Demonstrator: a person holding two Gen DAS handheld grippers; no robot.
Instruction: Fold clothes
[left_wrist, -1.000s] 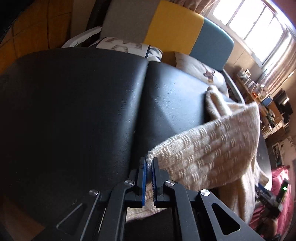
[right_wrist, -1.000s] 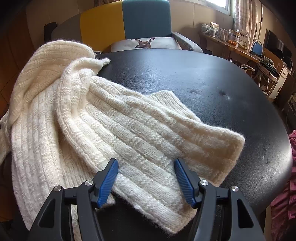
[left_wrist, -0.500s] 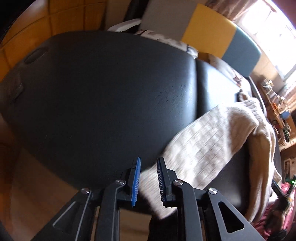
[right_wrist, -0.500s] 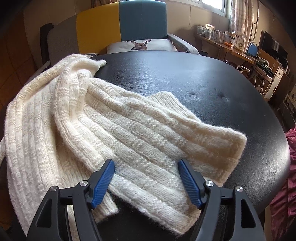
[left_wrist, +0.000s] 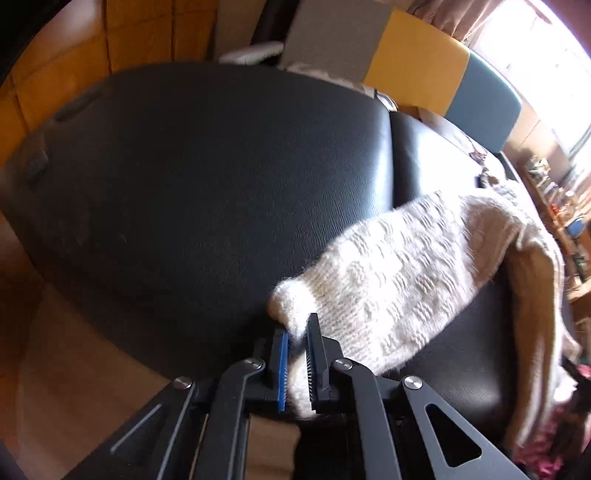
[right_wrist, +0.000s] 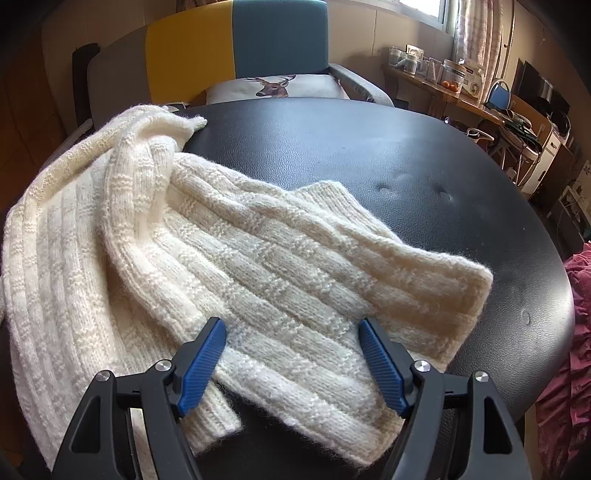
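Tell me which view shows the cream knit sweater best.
The right wrist view: the cream knit sweater fills it, sharp and spread over the black cushioned surface, beneath the open right tool. The left wrist view shows only a blurred corner of it, pinched in the shut left tool.

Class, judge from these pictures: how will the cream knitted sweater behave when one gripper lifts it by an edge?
The sweater will probably sag limply: it already drapes in soft folds. Its chunky, fuzzy knit likely resists slipping from the left gripper, shut on its edge.
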